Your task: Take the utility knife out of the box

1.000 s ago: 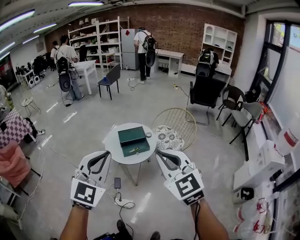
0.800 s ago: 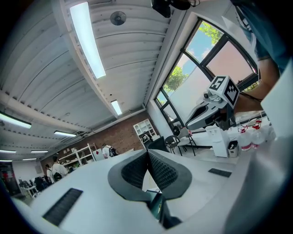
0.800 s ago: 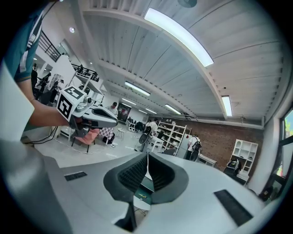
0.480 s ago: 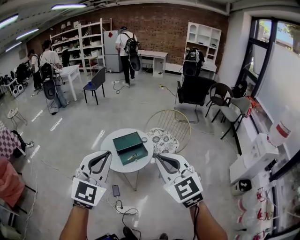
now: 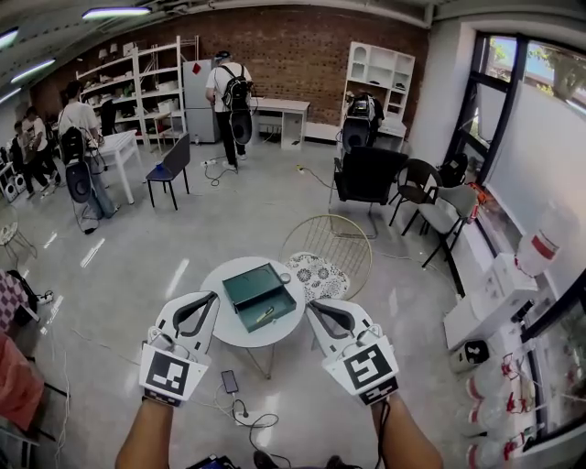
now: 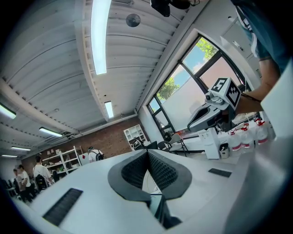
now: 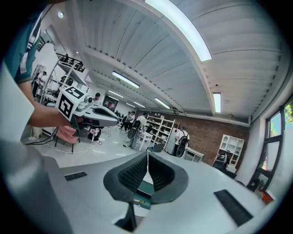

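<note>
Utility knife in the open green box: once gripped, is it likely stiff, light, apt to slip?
The utility knife looks slim and small against the green box, so it is probably light and rigid. It lies flat on the box floor, so it seems unlikely to roll, though it may slide when nudged.

I am looking into a large open lab or workshop room, with a brick wall [image 5: 302, 46] at the back, white shelving [image 5: 137, 87] loaded with gear, strip lights [image 5: 114, 13] overhead and a bare polished floor [image 5: 183, 238]. People [image 5: 226, 92] wearing backpacks stand near white work tables [image 5: 279, 110]. Loose cables [image 5: 247, 417] trail on the floor, and tall windows [image 5: 526, 92] line the right side.
</note>
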